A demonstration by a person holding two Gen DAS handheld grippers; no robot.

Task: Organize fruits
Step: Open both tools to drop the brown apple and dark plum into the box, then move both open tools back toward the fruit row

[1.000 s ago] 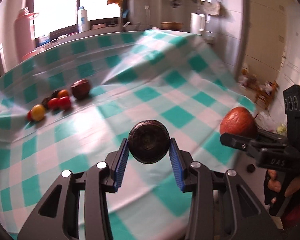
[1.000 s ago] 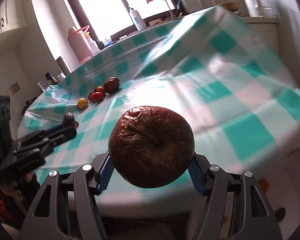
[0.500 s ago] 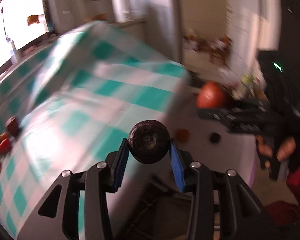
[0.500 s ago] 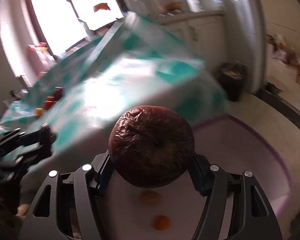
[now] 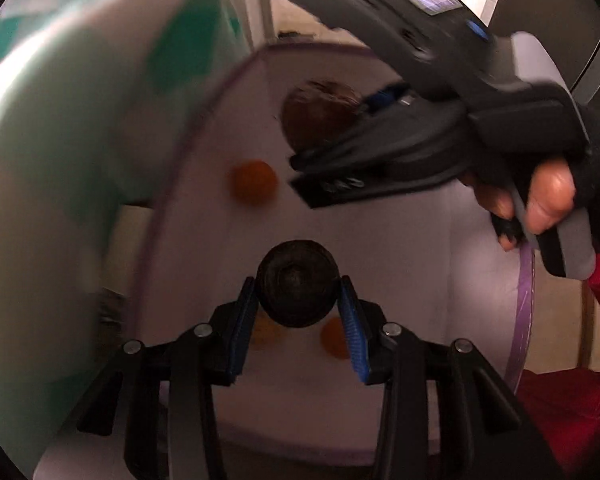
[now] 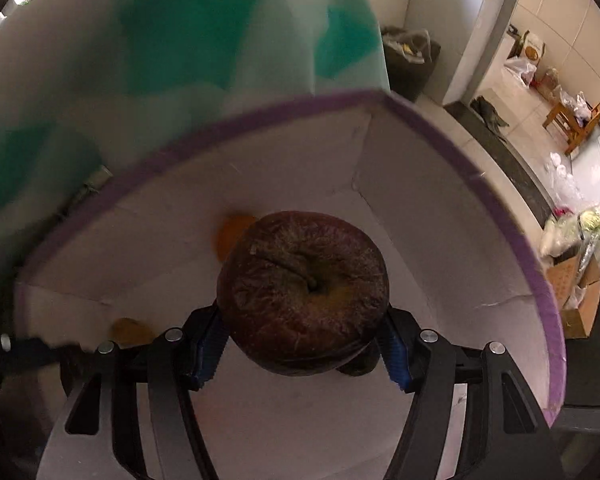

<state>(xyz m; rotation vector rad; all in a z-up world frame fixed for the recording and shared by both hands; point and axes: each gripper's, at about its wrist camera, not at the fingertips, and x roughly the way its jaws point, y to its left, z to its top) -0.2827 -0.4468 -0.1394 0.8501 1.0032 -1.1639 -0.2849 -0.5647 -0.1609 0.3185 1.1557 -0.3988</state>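
Right tool grips wrinkled apple, hiding box floor

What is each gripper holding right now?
Left gripper: closed on a small dark fruit.
Right gripper: closed on a wrinkled brown apple.

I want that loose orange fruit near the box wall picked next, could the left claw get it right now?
Probably not yet. The left claw is shut on a dark round fruit, so it must let go first. The orange fruit itself lies uncovered on the white box floor.
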